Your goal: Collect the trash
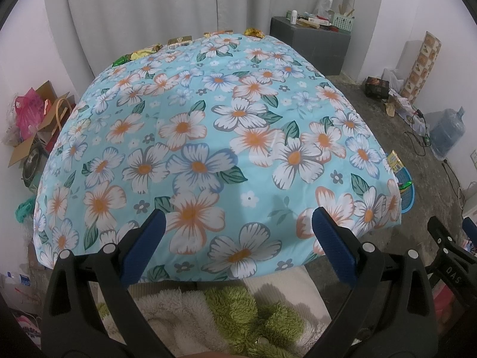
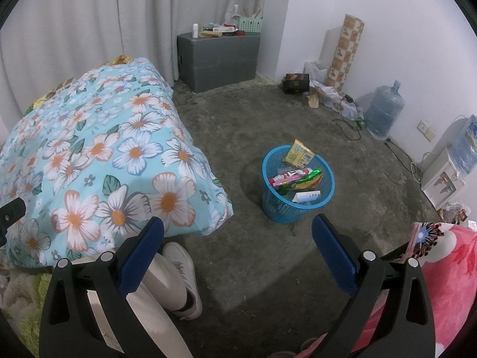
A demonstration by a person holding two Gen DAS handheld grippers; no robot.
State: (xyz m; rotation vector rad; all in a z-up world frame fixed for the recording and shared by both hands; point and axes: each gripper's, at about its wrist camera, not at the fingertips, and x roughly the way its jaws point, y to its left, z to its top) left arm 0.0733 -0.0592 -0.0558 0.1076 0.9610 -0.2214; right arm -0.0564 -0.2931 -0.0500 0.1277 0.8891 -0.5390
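Note:
A floral blue cloth (image 1: 208, 137) covers the table. Along its far edge lie pieces of trash: a green wrapper (image 1: 121, 59), a yellow wrapper (image 1: 146, 52), a small box (image 1: 179, 41) and a gold wrapper (image 1: 254, 32). My left gripper (image 1: 237, 226) hangs open over the cloth's near edge, nothing between its fingers. My right gripper (image 2: 238, 232) stands open above the bare floor, holding nothing. A blue mesh basket (image 2: 298, 208) on the floor right of the table holds several wrappers and a yellow packet (image 2: 298, 153). The basket (image 1: 407, 191) also peeks past the table's right edge.
A grey box (image 2: 219, 59) with clutter on top stands by the curtain. A water jug (image 2: 384, 113), cables and a dispenser (image 2: 444, 179) line the right wall. Cardboard and bags (image 1: 32, 119) sit left of the table. A person's leg and white shoe (image 2: 182, 268) are below me.

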